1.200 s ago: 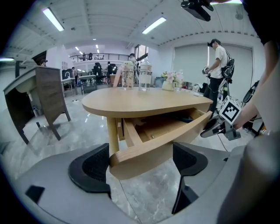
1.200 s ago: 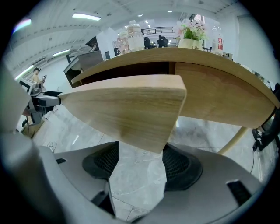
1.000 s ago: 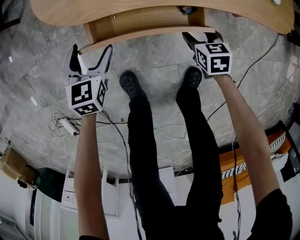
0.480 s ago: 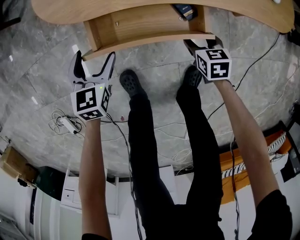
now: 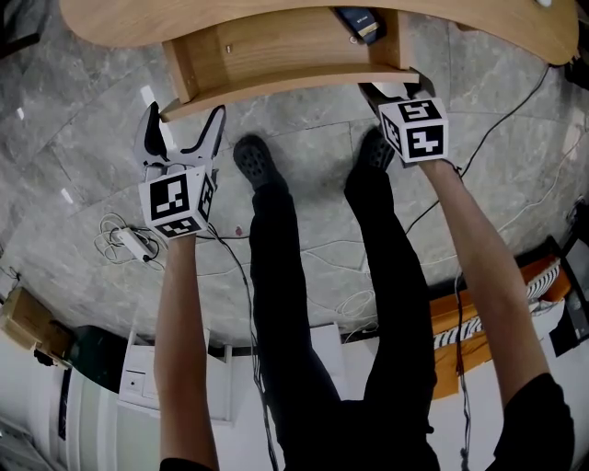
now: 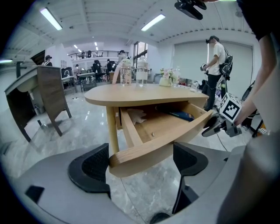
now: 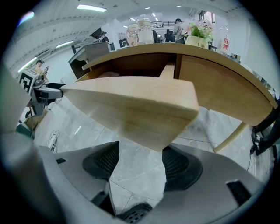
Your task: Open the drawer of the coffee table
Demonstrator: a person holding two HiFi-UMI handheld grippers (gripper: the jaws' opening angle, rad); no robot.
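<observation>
— Two claws, both released?
— Yes. The left claw gapes around the drawer's left front corner; the right claw stands apart at its right corner.
— And the drawer?
— Out from under the desk, a dark blue object inside.

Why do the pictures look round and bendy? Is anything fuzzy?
Left gripper view: the wide lens curves the room around the drawer and blacks out the corners. Right gripper view: the drawer front, close, looks slightly soft. Head view: sharp, evenly lit, curved edges.
</observation>
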